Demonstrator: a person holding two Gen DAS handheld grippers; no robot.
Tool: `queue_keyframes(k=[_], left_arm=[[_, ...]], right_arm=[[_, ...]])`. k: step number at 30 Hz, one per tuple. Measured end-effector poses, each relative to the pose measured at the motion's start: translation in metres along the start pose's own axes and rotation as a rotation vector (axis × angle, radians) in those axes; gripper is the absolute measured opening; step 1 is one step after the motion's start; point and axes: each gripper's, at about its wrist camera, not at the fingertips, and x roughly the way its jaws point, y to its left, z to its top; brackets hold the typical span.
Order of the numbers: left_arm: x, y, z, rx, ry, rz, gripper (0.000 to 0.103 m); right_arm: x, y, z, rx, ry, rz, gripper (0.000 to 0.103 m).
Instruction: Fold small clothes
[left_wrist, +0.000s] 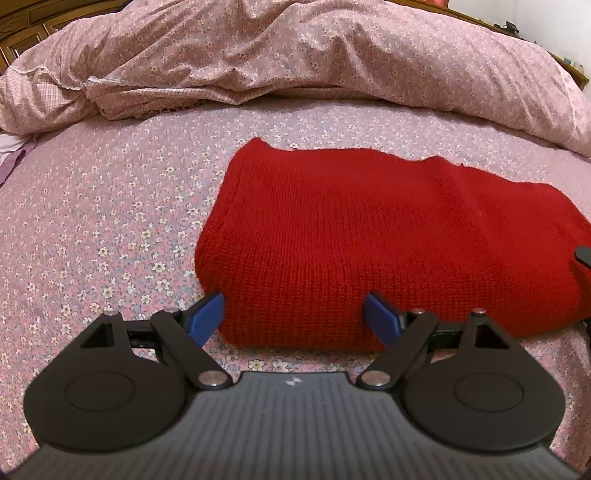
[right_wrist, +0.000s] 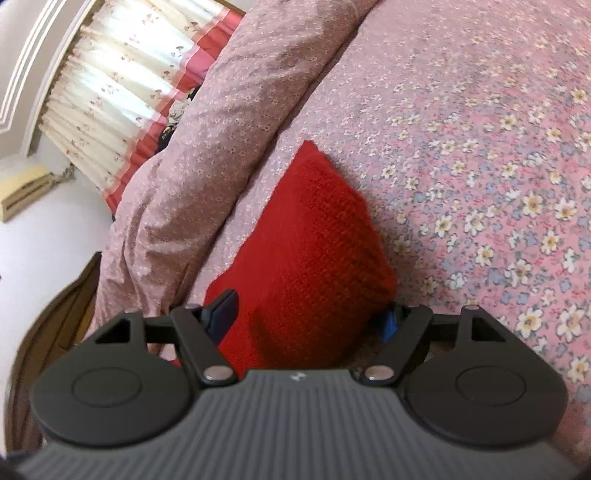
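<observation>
A red knitted garment (left_wrist: 369, 236) lies folded into a thick rectangle on the floral bed sheet (left_wrist: 92, 221). My left gripper (left_wrist: 293, 314) is open, its blue pads either side of the garment's near folded edge, low on the sheet. In the right wrist view the same red garment (right_wrist: 314, 240) runs away from the camera. My right gripper (right_wrist: 310, 314) is open with the garment's end between its blue pads; the right pad is mostly hidden by the cloth. A black part of the right gripper (left_wrist: 583, 254) shows at the left wrist view's right edge.
A bunched pink floral duvet (left_wrist: 295, 55) lies along the far side of the bed, just behind the garment. It also shows in the right wrist view (right_wrist: 221, 129). A curtained window (right_wrist: 122, 81) and a wooden bed frame (right_wrist: 55, 317) lie beyond the bed edge.
</observation>
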Motion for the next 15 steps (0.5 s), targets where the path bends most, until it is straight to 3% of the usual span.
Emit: queue_keyframes(k=[8,12,15], left_arm=[[0.001,0.001,-0.001,-0.006,0.005,-0.003,0.086],[0.001,0.001,-0.002,-0.006,0.005,-0.003,0.086],[0.002,0.0,-0.002,-0.001,0.006,-0.001,0.086]], right_arm=[[0.01,0.006,-0.002,0.025,-0.052,-0.028,0.074],[0.01,-0.002,-0.002,0.084,-0.076,-0.049,0.05],[0.01,-0.008,0.0,0.096,-0.061,-0.036,0.04]])
